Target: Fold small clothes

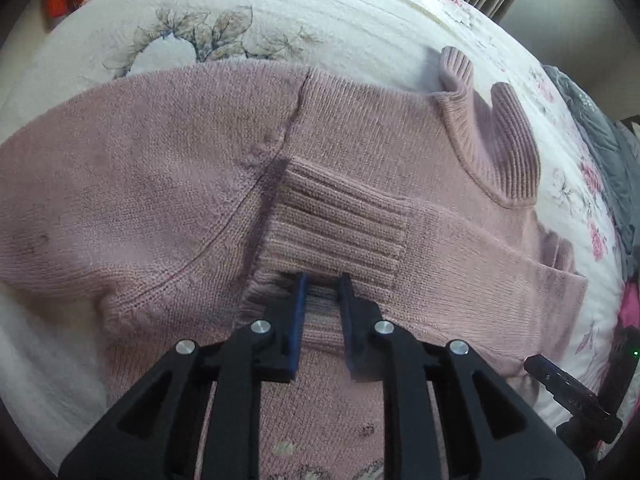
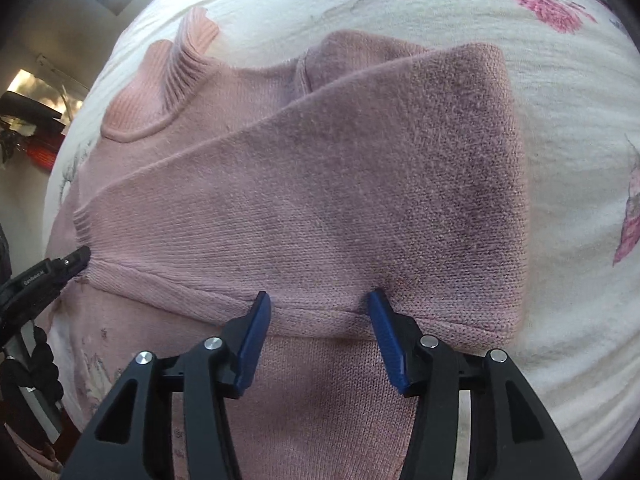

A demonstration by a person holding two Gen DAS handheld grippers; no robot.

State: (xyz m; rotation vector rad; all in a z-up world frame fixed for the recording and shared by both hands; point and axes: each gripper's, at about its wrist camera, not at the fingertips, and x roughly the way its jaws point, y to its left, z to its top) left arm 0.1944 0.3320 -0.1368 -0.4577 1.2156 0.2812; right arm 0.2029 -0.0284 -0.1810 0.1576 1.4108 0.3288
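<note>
Lying flat on the floral bedspread [image 1: 320, 12] is the pink sweater [image 1: 140, 184], both sleeves folded across its chest (collar still ruffled). The left hand-held gripper [image 1: 323, 284] is pinching the ribbed cuff [image 1: 336, 224] between narrow jaws. The right hand-held gripper [image 2: 316, 300] is hovering wide apart over the folded sleeve [image 2: 320, 184], gripping nothing.

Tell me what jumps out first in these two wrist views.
A pink knit sweater fills both views, spread on a white floral bedspread, its ribbed turtleneck collar at the far edge. Both sleeves are folded across the body: the left tool pinches the ribbed cuff mid-chest, while the right tool stands open over the folded sleeve's lower edge.
</note>
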